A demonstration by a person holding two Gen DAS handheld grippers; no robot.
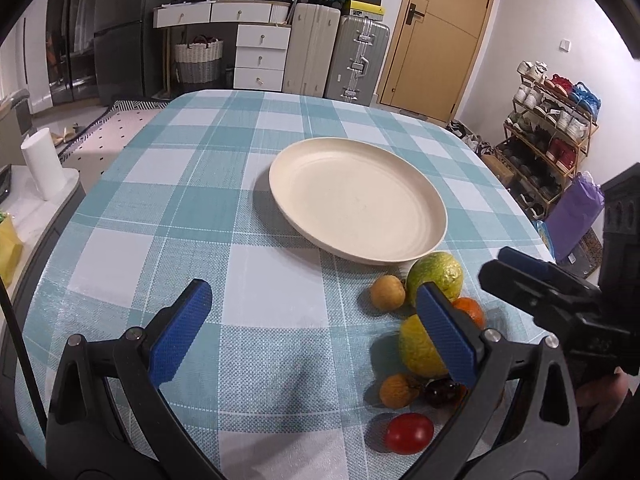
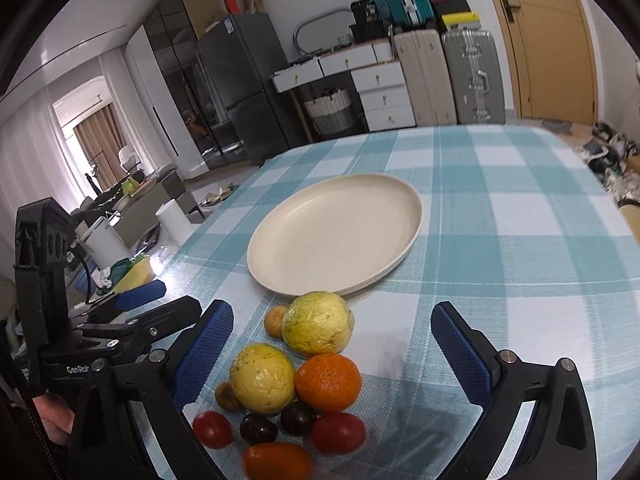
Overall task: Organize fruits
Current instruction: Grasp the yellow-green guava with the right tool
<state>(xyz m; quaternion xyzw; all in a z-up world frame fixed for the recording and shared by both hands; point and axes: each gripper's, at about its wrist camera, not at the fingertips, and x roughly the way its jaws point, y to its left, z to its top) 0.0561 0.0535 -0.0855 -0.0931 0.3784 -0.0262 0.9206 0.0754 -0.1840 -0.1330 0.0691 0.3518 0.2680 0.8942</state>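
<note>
The left gripper (image 1: 316,320) hangs over the table with its blue-padded jaws spread wide and nothing between them; the right gripper (image 2: 332,354) is likewise wide apart and empty, poised above the fruit pile. The table wears a teal-and-white checked cloth (image 1: 200,184), and behind it stand white drawers (image 1: 262,56), suitcases (image 1: 356,60), a wooden door (image 1: 440,32) and a shoe rack (image 1: 548,136). The fruit sits heaped at the near edge: a green-yellow guava (image 2: 318,329), a second yellow one (image 2: 262,378), an orange (image 2: 329,381), red tomatoes (image 2: 338,432), dark plums (image 2: 258,428) and small brown fruits (image 2: 275,321). Just behind the heap lies the cream plate (image 2: 336,232), holding nothing.
</note>
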